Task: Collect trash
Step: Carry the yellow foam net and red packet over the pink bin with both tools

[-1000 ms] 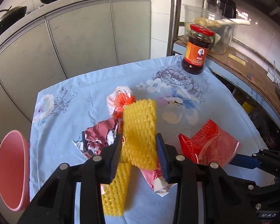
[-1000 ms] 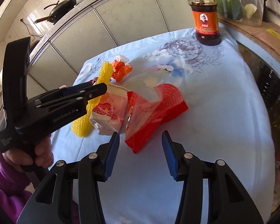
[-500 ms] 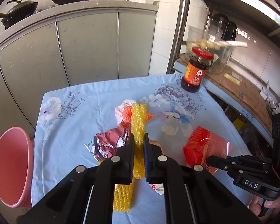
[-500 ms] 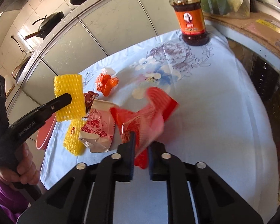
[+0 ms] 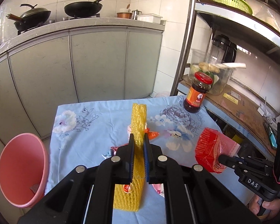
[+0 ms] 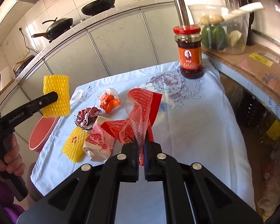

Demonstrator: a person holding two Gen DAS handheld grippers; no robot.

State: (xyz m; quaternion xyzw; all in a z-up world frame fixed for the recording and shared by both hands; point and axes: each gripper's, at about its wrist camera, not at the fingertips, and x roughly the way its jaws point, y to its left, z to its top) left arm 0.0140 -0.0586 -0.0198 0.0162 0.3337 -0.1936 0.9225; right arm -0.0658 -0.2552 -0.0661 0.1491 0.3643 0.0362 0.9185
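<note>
The left tongs (image 5: pixel 138 145) pinched a yellow foam net (image 5: pixel 138 119) upright — the pink bin (image 5: pixel 18 168) sat lower-left, nearer them than the right tongs (image 6: pixel 141 147), clamped on a red wrapper (image 6: pixel 141 104).

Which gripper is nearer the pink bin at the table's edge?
Left. The left gripper, shut on yellow foam netting, hangs above the table edge by the pink bin. The right gripper, shut on a red wrapper, is farther across the table.

Both pairs of jaws closed, the left gripper (image 5: pixel 138 145) on a yellow foam net (image 5: pixel 138 119) and the right gripper (image 6: pixel 141 145) on a red plastic wrapper (image 6: pixel 142 104), and lifted them toward twelve o'clock off the tablecloth (image 6: pixel 192 123).
</note>
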